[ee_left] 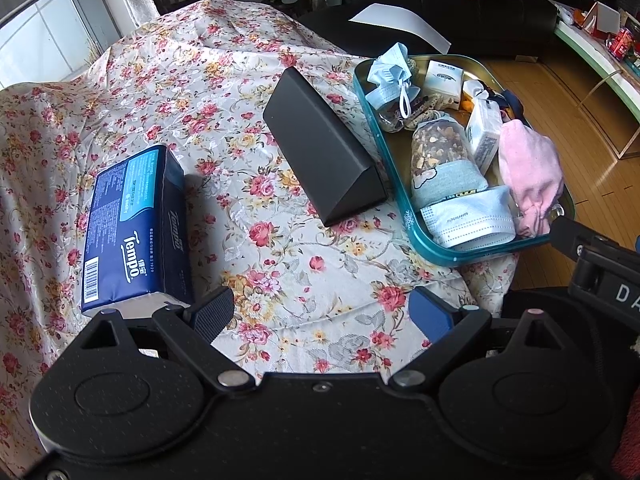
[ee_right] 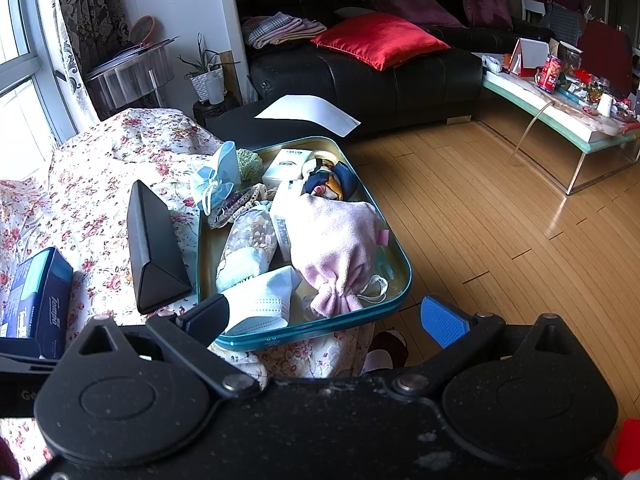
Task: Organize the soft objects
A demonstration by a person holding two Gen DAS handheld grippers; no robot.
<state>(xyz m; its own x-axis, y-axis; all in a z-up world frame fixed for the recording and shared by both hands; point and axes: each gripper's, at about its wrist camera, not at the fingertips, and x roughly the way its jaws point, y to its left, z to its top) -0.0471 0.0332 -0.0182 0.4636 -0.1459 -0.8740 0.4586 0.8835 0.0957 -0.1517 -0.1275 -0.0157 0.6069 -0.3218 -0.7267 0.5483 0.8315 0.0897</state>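
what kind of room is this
Most likely a home living room: a black leather sofa with a red satin cushion, a glass-legged coffee table on the wooden plank floor, and a potted plant by the window.

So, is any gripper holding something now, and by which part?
Nothing is held. The left gripper and the right gripper are both open, with nothing between their fingers.

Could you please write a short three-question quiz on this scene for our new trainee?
1. True or false: the dark blue Tempo tissue pack lies inside the teal-rimmed metal tray.
2. What lies between that pack and the tray? A) a red cushion B) a black triangular case C) a plant pot
3. Fill in: the pink fabric pouch lies in the ___.

Key: 1 false, it lies on the floral cloth; 2 B; 3 tray.
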